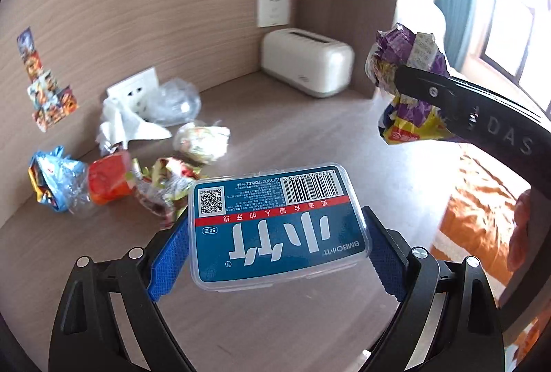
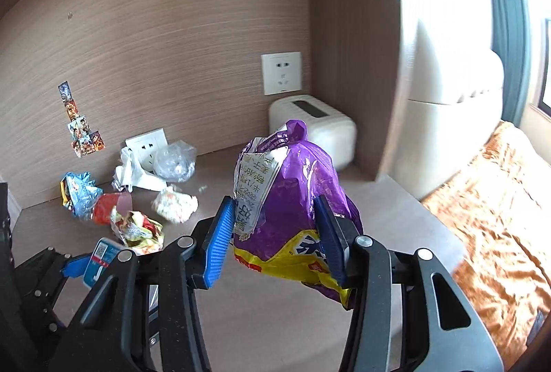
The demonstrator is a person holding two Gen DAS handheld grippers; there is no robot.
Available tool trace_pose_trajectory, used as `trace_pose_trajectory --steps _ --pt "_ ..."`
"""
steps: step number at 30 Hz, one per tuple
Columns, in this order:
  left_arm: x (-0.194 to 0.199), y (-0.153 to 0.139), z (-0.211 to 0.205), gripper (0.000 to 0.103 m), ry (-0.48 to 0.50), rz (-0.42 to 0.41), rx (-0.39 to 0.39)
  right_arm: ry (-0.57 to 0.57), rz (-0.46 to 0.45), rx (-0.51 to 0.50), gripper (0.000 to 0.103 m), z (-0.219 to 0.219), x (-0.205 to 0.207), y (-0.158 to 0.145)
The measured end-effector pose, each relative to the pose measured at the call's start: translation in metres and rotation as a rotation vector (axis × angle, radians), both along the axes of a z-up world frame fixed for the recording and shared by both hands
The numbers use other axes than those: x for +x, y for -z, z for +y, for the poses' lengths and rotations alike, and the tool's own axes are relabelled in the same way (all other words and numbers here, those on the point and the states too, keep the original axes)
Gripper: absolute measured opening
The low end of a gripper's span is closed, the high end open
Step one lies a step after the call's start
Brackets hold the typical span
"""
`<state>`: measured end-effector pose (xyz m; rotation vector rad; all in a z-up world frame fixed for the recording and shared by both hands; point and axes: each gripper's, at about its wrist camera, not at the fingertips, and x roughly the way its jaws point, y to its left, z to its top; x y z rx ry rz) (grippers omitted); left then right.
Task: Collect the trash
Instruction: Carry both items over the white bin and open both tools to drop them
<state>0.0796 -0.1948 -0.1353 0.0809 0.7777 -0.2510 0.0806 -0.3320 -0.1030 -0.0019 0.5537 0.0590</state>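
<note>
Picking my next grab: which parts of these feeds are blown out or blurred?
Left wrist view: window side blown out; the trash pile is soft. Right wrist view: glare washes the curtain area; desk and purple bag read sharp.

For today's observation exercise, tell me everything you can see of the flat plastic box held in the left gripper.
The flat plastic box is a clear, rounded-corner case with a blue label bearing large white characters, a red stripe, a barcode and a QR code; the print reads upside down in the left wrist view. It looks rigid and closed. The left gripper clamps it by its two short ends between blue pads, lifted clear of the wooden desk. Nothing else touches it.
</note>
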Motion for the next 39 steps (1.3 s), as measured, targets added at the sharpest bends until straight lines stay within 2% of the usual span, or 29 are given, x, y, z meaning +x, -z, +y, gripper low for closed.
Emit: trace_pose_trajectory --steps 5,11,25,32,39 --pt "-0.024 -0.007 -0.017 0.089 0.059 -0.016 0.004 0.055 -0.008 -0.003 0.049 -0.016 -0.04 -0.005" --pt "-0.056 -0.007 -0.049 0.09 0.177 -0.021 0.017 0.155 0.003 -0.006 0.049 -0.042 -0.09 0.0" --pt "-0.12 0.02 -0.125 0.09 0.455 0.018 0.046 0.382 0.077 0.048 0.049 -0.1 -0.179 0.034" --pt "-0.144 0.063 -0.16 0.09 0.602 0.081 0.065 0.459 0.161 0.1 0.049 -0.126 -0.199 0.074" --pt "-0.153 0.141 -0.19 0.09 0.741 0.175 0.092 0.5 0.264 0.15 0.049 -0.147 -0.203 0.136"
